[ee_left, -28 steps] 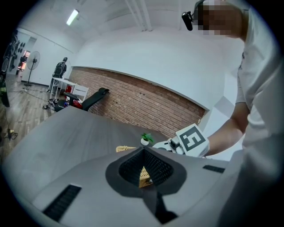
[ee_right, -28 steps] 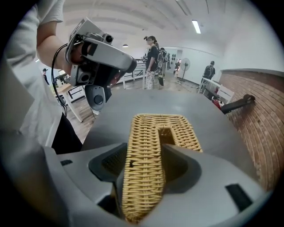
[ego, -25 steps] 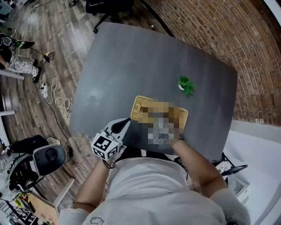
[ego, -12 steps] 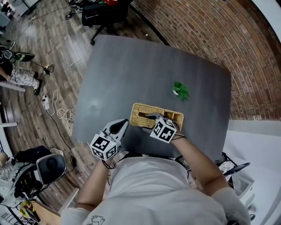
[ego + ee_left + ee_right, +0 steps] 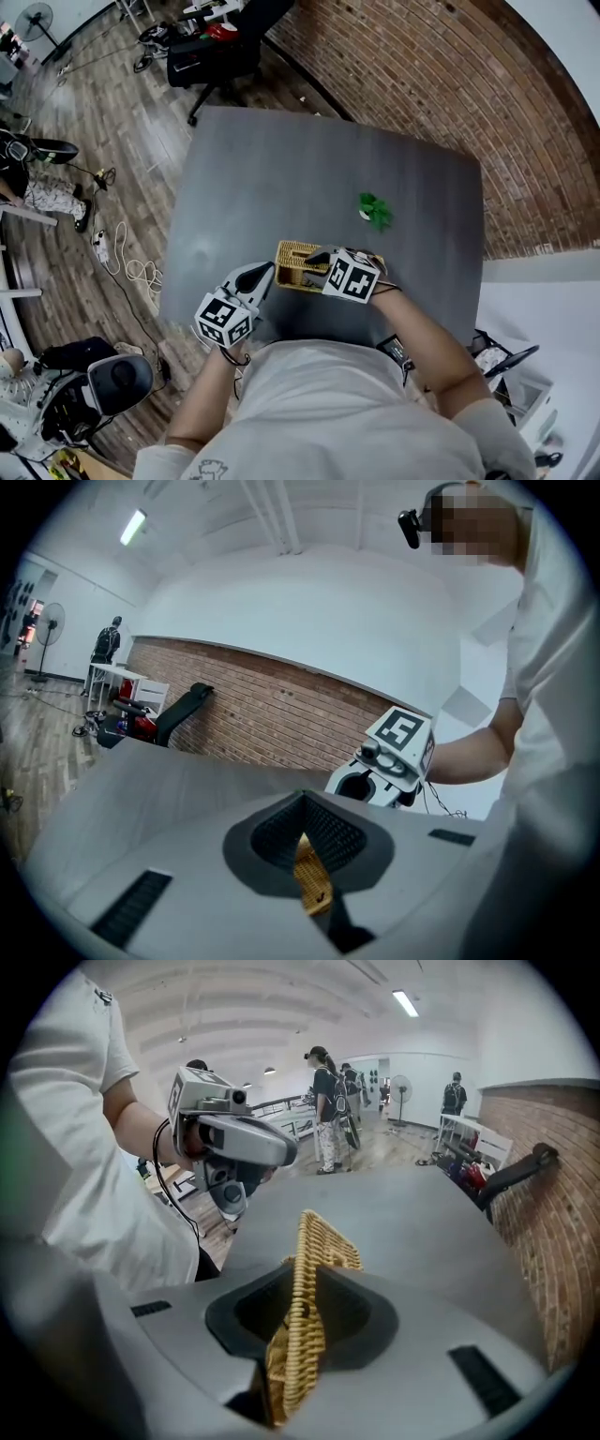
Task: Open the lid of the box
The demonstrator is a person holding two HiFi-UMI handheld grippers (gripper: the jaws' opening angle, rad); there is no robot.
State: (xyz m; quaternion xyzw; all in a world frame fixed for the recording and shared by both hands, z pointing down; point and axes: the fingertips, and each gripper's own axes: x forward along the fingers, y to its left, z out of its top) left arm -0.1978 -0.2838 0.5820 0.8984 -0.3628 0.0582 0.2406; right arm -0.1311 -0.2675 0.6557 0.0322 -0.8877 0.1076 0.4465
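Observation:
A woven wicker box (image 5: 298, 263) lies on the grey table (image 5: 281, 159) near its front edge. My left gripper (image 5: 263, 273) meets the box's left end. In the left gripper view its jaws (image 5: 305, 829) stand together with a strip of wicker (image 5: 314, 890) between them. My right gripper (image 5: 322, 257) reaches over the box from the right and hides its right part. In the right gripper view its jaws (image 5: 298, 1335) are closing, with the pads on the edge of the wicker lid (image 5: 325, 1238) between them.
A small green plant (image 5: 375, 210) sits on the table beyond the box. A brick wall (image 5: 450, 84) runs along the table's far right. An office chair (image 5: 217, 52) stands beyond the far edge, and cables (image 5: 129, 246) lie on the wooden floor at the left.
My right gripper has shifted a little left over the box and settled on its lid. The left gripper has stayed at the box's left end.

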